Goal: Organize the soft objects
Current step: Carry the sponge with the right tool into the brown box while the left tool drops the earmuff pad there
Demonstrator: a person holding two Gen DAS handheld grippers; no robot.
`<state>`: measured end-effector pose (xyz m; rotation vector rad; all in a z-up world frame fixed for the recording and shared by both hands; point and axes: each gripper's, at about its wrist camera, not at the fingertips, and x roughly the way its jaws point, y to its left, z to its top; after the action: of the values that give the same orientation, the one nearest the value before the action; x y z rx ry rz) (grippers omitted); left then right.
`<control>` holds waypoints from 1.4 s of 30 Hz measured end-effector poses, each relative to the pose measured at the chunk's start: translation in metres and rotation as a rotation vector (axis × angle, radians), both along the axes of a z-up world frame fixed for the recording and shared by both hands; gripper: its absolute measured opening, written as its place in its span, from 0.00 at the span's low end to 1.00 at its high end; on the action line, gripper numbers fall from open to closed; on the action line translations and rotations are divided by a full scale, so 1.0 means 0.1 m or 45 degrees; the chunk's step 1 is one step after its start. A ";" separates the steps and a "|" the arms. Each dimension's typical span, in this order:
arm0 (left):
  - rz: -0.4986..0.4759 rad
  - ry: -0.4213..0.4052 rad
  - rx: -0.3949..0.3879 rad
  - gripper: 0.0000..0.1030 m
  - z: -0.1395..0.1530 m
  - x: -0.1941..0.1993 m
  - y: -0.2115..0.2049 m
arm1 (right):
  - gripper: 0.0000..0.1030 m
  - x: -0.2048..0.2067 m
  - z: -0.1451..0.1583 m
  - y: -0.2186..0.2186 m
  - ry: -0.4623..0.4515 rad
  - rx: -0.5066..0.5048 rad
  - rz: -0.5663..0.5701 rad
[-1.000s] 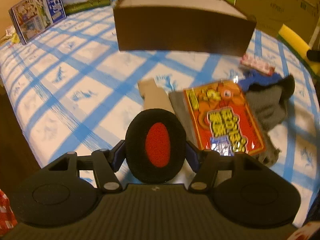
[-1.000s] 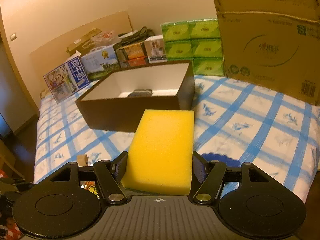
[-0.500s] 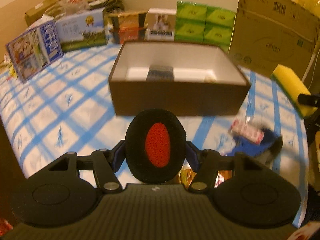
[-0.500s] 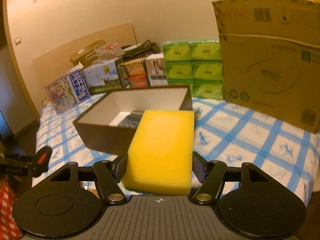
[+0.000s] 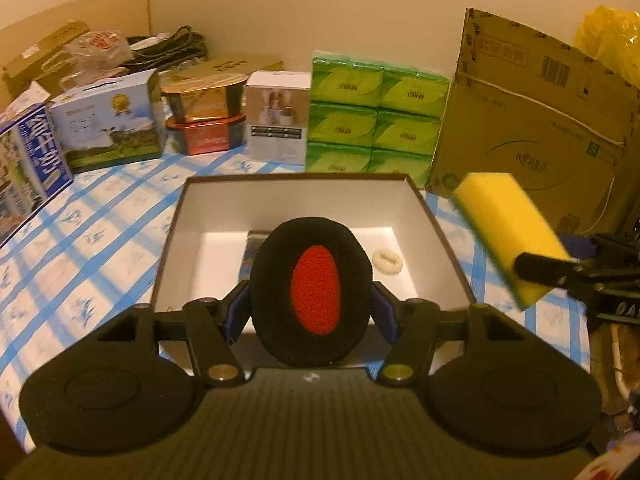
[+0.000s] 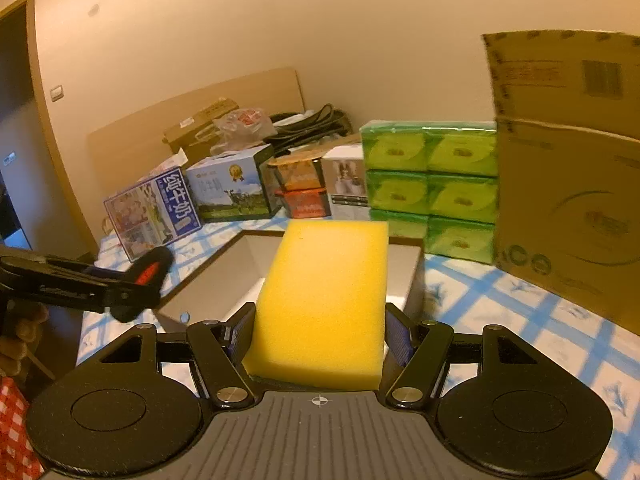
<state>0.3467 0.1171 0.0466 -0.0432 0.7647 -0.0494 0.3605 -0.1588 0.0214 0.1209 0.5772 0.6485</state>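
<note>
Many boxes (image 5: 108, 120) along checked cloth (image 5: 80, 240)

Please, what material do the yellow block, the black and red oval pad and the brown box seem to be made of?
Yellow block: probably foam sponge; matte, finely pored, soft edges, with a thin darker layer underneath.
Oval pad: looks like fuzzy fabric over foam; matte black ring, coarse red centre.
Brown box: likely cardboard; thin straight walls, smooth brown outside, plain white inside.

plain cream wall (image 6: 280, 32) under warm yellowish light; pale wooden headboard panel (image 6: 192, 120) leans against it; dark doorway with wooden frame (image 6: 24, 100) at left; white wall switch (image 6: 56, 92) beside it
</note>
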 end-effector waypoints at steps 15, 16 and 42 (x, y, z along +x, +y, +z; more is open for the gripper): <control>0.002 0.169 0.003 0.60 -0.40 0.91 -0.07 | 0.64 0.85 -0.37 0.43 0.117 -0.088 0.020; 0.009 0.174 0.005 0.60 -0.42 0.94 -0.06 | 0.64 0.87 -0.39 0.44 0.121 -0.092 0.020; 0.037 0.221 0.035 0.68 -0.56 0.70 0.15 | 0.71 0.93 -0.52 0.48 0.220 -0.095 -0.006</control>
<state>0.4170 0.1318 -0.0091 -0.0325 0.9380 -0.0076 0.4536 -0.1109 -0.0308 0.1091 0.7664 0.6151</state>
